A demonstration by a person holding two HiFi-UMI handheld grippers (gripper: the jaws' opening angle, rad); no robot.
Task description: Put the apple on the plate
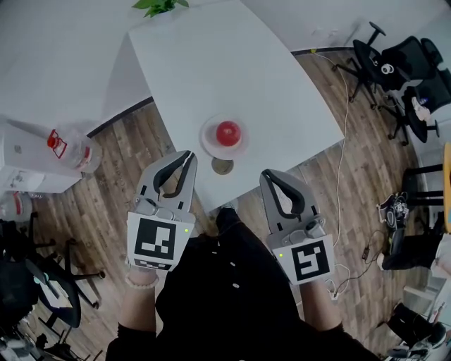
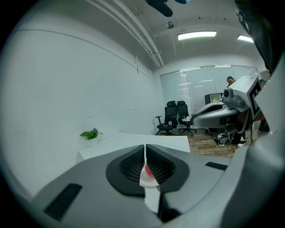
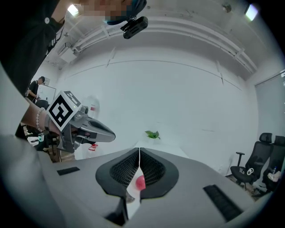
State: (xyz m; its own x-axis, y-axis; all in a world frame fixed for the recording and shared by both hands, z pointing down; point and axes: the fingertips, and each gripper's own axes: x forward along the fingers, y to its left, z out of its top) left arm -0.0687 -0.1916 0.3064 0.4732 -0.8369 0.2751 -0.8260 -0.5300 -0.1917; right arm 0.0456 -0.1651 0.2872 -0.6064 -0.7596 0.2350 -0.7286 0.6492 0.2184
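Apple (image 1: pixel 227 132), red, sits on the plate (image 1: pixel 208 144), near edge of the white table (image 1: pixel 211 56); task looks done. Small round disc (image 1: pixel 223 167) lies just on the near side of the plate, can't tell what it is. Left gripper (image 1: pixel 189 155) and right gripper (image 1: pixel 267 174) both hang nearer than the table edge, apart from the apple, tongs fully closed with nothing between them. Apple likely firm, smooth, fairly light, prone to roll. If regrasped, take it across the widest middle from the sides, moderate squeeze. Plant (image 1: pixel 158 5) at far end, water jug (image 1: pixel 67 148) on the floor to the left.
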